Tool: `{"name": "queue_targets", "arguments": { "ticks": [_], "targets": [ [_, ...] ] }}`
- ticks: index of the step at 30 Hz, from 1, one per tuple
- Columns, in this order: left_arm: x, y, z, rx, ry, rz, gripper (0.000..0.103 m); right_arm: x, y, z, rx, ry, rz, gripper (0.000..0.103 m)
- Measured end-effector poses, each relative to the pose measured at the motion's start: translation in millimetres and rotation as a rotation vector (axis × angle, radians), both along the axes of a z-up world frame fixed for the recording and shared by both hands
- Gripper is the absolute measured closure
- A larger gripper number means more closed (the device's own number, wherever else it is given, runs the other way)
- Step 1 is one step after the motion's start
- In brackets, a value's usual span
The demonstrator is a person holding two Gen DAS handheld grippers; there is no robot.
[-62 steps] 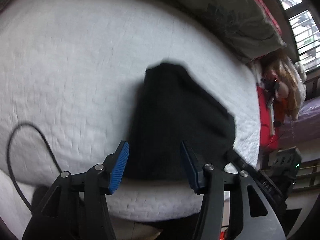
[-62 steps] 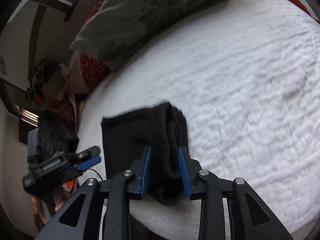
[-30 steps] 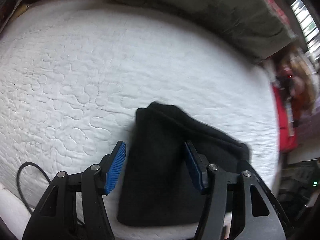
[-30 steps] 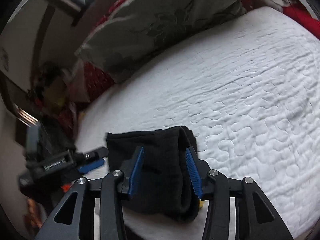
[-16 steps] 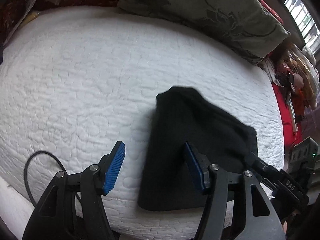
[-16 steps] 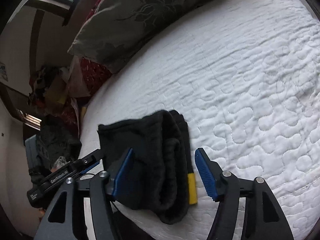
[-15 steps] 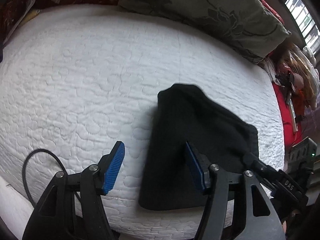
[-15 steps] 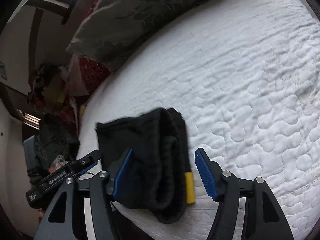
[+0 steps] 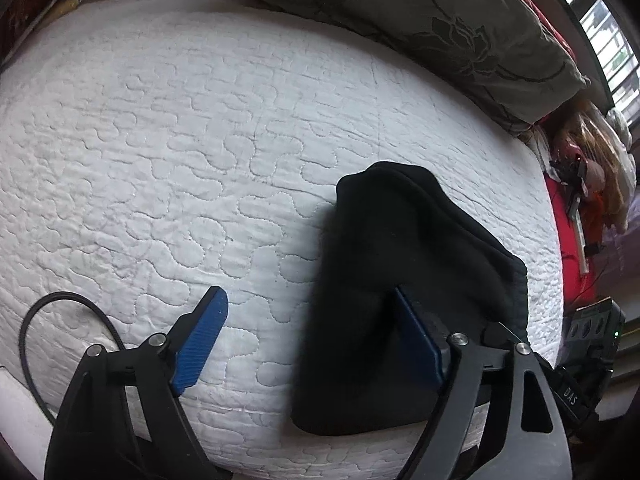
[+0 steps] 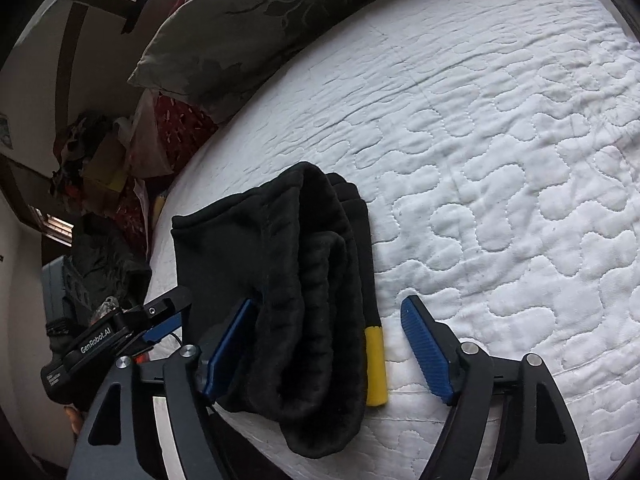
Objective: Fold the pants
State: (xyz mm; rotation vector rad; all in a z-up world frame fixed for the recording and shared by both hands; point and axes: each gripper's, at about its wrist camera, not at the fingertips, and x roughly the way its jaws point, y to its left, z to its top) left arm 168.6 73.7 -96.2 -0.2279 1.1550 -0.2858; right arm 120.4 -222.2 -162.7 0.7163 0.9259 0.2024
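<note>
The black pants [image 9: 404, 296] lie folded into a thick bundle near the front edge of the white quilted bed [image 9: 200, 160]. In the right wrist view the pants [image 10: 288, 280] show stacked folds and a yellow strip [image 10: 375, 364] along their right side. My left gripper [image 9: 316, 340] is open; its right finger rests over the bundle's left part, its left finger over bare quilt. My right gripper [image 10: 336, 352] is open around the bundle's near end, holding nothing. The left gripper also shows in the right wrist view [image 10: 160, 326], left of the pants.
A large grey-green floral pillow [image 9: 440, 36] lies along the back of the bed; it also shows in the right wrist view [image 10: 260, 20]. Red bedding and clutter [image 9: 580, 208] sit beyond the bed's side. A black cable [image 9: 48, 312] loops by the left gripper.
My right gripper has opened wide and let go of the pants' fold. The bundle now lies flat on the bed. My left gripper stayed open and shifted a little left of the bundle.
</note>
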Motion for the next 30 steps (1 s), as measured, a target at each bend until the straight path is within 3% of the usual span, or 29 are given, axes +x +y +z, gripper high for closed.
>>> {"name": "queue_targets", "arguments": {
  "ticks": [3, 5, 7, 14, 15, 16, 17, 18, 22, 24, 30],
  "targets": [
    [1, -1, -3, -0.005, 0.002, 0.003, 0.016, -3, 3, -2, 0.014, -0.006, -0.007, 0.021],
    [2, -3, -4, 0.014, -0.005, 0.011, 0.007, -4, 4, -2, 0.016, -0.009, -0.006, 0.018],
    [5, -8, -7, 0.012, -0.007, 0.011, 0.005, -4, 5, -2, 0.011, -0.012, -0.006, 0.016],
    [12, -8, -17, -0.091, 0.036, -0.02, 0.002, -1, 10, 1, 0.007, 0.0, -0.019, 0.013],
    [14, -11, -18, -0.123, 0.049, -0.038, 0.004, 0, 11, 2, 0.006, 0.01, -0.029, 0.014],
    [15, -15, -19, -0.169, 0.068, -0.066, 0.019, 2, 11, 2, 0.001, 0.016, -0.033, 0.016],
    [17, -19, -20, -0.233, 0.1, -0.093, 0.052, 4, 14, 4, -0.012, 0.018, -0.033, 0.03],
    [19, -22, -24, -0.305, 0.157, -0.116, 0.056, 5, 16, 5, -0.012, 0.015, -0.023, 0.039],
    [22, -14, -26, -0.367, 0.183, -0.08, 0.064, 8, 20, 7, -0.035, 0.023, -0.018, 0.056],
    [22, -8, -23, -0.412, 0.187, -0.078, 0.068, 6, 15, 9, 0.005, 0.023, -0.024, 0.062],
    [39, 0, 27, -0.342, 0.021, -0.074, 0.068, 20, 29, 35, 0.008, -0.027, 0.012, 0.069]
  ]
}}
